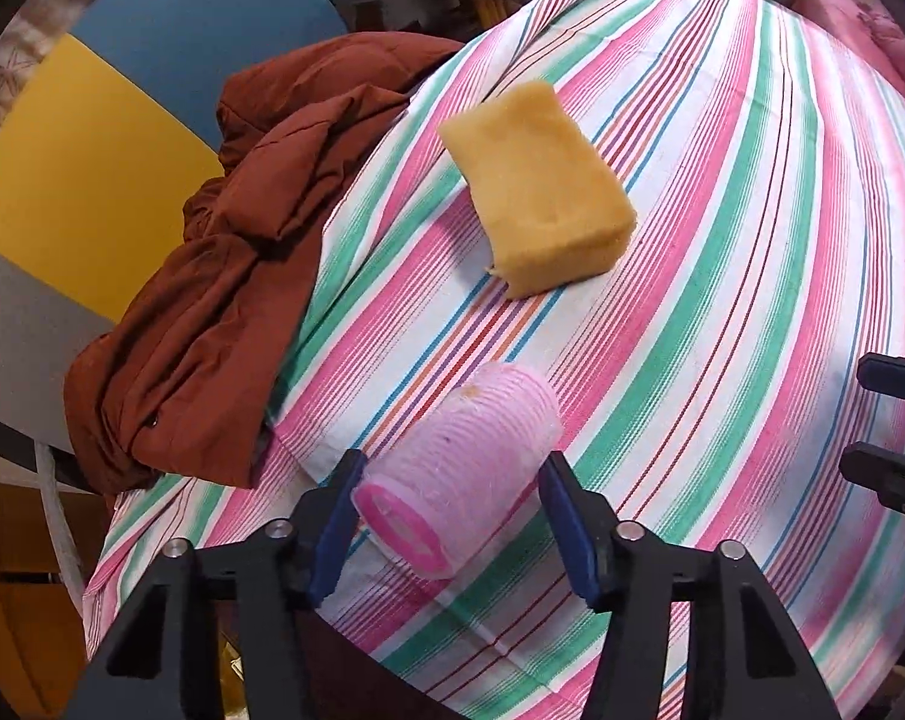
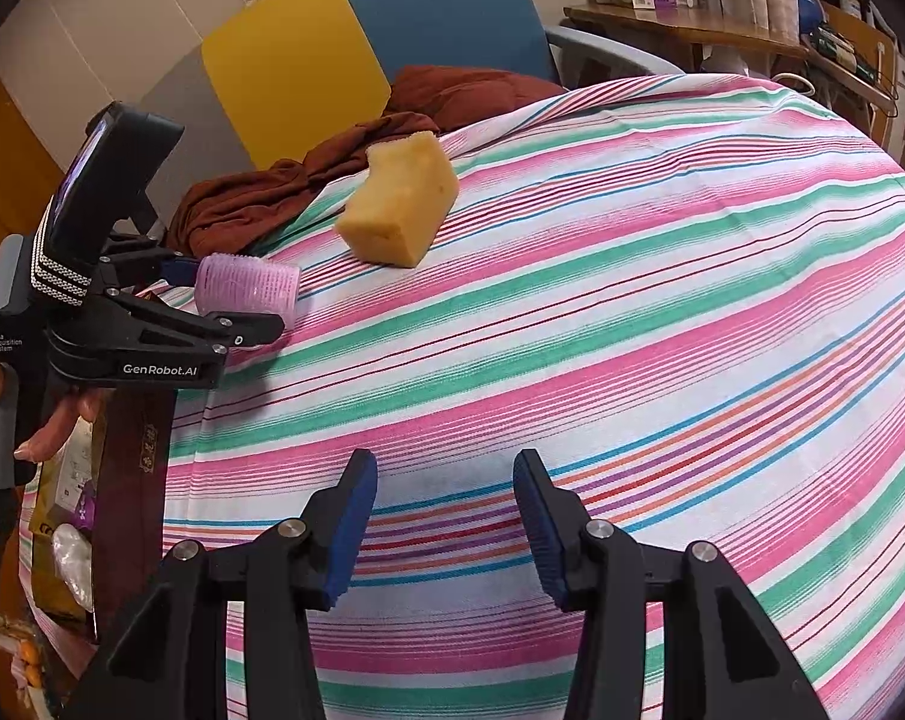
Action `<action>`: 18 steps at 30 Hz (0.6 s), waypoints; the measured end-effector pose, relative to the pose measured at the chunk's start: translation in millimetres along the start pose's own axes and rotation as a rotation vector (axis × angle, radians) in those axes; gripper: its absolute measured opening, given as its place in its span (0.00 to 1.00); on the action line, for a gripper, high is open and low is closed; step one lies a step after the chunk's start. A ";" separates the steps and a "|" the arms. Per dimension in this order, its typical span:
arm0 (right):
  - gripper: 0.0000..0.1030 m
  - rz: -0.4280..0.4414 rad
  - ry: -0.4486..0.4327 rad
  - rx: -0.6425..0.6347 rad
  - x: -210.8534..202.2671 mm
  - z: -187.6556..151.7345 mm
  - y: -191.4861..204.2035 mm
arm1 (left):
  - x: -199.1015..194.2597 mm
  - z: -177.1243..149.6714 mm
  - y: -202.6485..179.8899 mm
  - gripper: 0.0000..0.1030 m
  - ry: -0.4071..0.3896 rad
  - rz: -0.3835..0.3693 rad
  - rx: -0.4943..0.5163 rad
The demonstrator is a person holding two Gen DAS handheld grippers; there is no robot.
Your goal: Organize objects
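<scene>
While the right claw (image 2: 445,531) is held apart, empty — the hair roller (image 1: 461,474) is bracketed lengthwise by the left claw (image 1: 449,531), contact unclear.

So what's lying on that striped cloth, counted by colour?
Yellow: 1, the sponge
Pink: 1, the hair roller, between the left gripper fingers
Rust-brown: 1, the crumpled cloth at the table edge
Total: 3

soft, even indoor light; faint shadows; heavy fisheye bending and dark vignetted corners; slight blur throughout.
</scene>
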State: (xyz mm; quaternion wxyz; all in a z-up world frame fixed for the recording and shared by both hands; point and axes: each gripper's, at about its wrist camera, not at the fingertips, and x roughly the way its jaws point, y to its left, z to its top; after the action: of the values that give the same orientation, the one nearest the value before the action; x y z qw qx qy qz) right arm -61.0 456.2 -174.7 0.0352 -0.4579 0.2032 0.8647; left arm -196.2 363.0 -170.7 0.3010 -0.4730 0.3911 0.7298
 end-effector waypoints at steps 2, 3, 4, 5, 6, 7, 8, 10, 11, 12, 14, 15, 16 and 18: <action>0.46 -0.002 -0.003 -0.001 -0.7 -0.3 -0.1 | 1.6 -1.8 -3.5 0.54 0.008 0.009 0.007; 0.46 -0.002 -0.003 0.000 -0.8 -0.4 -0.1 | 1.9 -2.3 -4.4 0.54 0.009 0.014 0.007; 0.46 -0.003 -0.003 0.000 -0.7 -0.2 0.1 | 1.4 -3.4 -5.8 0.54 0.004 0.019 0.008; 0.46 -0.005 -0.005 -0.001 -1.0 0.0 0.3 | 0.5 -4.6 -7.0 0.54 0.000 0.020 0.007; 0.46 -0.009 -0.008 -0.004 -1.4 0.0 1.1 | -0.3 -5.4 -7.6 0.53 -0.002 0.019 0.005; 0.46 -0.012 -0.008 -0.006 -1.3 0.1 2.0 | -0.8 -5.8 -7.8 0.52 -0.004 0.019 0.003; 0.46 -0.013 -0.009 -0.008 -1.4 0.3 2.7 | -1.7 -6.3 -7.7 0.50 -0.006 0.020 -0.002; 0.46 -0.016 -0.009 -0.010 -0.9 0.6 4.0 | -3.6 -7.2 -7.6 0.48 -0.011 0.014 -0.011; 0.46 -0.019 -0.010 -0.012 -0.8 0.8 4.9 | -4.9 -8.0 -7.7 0.47 -0.014 0.010 -0.017; 0.46 -0.023 -0.011 -0.016 -0.8 0.8 6.0 | -5.6 -8.7 -8.2 0.46 -0.016 0.009 -0.019; 0.46 -0.033 -0.015 -0.025 -1.1 1.1 7.1 | -6.4 -11.1 -10.9 0.46 -0.018 0.017 -0.017; 0.46 -0.040 -0.018 -0.030 -1.2 1.7 8.1 | -7.3 -12.9 -13.1 0.46 -0.021 0.024 -0.014; 0.46 -0.045 -0.020 -0.035 -1.1 2.1 9.0 | -8.0 -14.3 -14.7 0.45 -0.025 0.028 -0.011; 0.46 -0.058 -0.026 -0.048 -2.3 2.9 10.8 | -10.1 -17.7 -17.9 0.44 -0.034 0.037 -0.009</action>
State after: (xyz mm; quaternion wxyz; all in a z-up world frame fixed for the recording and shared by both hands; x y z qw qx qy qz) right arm -64.6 447.7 -168.0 0.0521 -0.4529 0.1687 0.8739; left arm -170.0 356.4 -170.9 0.2919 -0.4549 0.3911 0.7449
